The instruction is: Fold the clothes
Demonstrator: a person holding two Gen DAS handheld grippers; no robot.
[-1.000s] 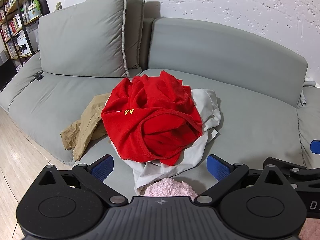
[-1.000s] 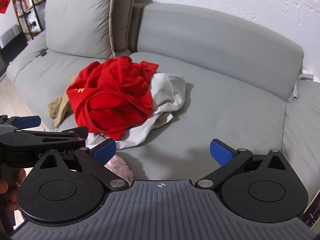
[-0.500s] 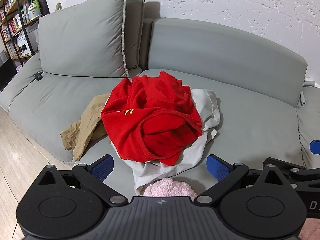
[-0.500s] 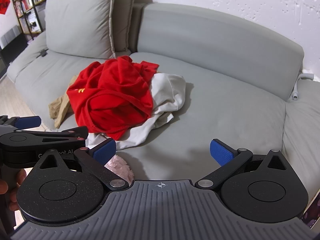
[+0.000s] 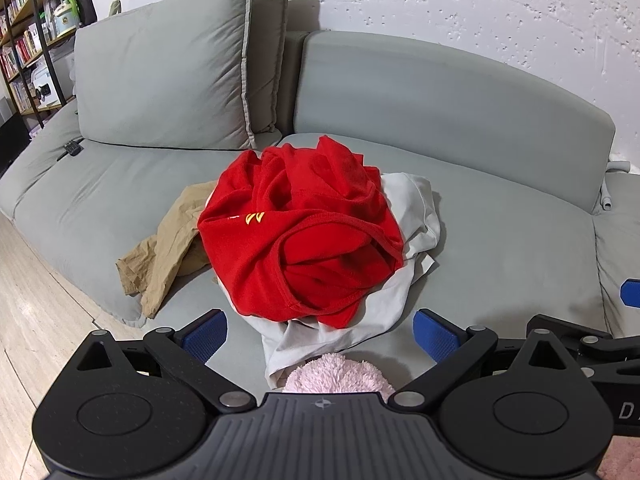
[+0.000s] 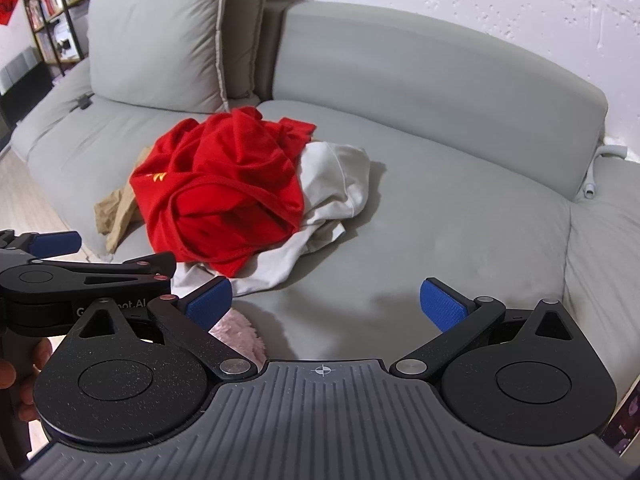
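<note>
both grippers, left gripper [image 5: 318, 330] and right gripper [image 6: 326, 300], have fingers wide, holding nothing; grabbing the red shirt [image 5: 304, 232] may drag the white cloth [image 5: 416, 208] along too.

grey sofa [image 5: 500, 240] with two cushions [image 5: 168, 84], white textured wall [image 5: 460, 12], bookshelf [image 5: 24, 40] at left, pale floor [image 5: 36, 320]

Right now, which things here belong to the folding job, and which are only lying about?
For the job:
red garment, on top of the pile
white garment, under it
tan garment, at the pile's left side

Lying about:
grey cushions
pink fluffy thing
bookshelf
</note>
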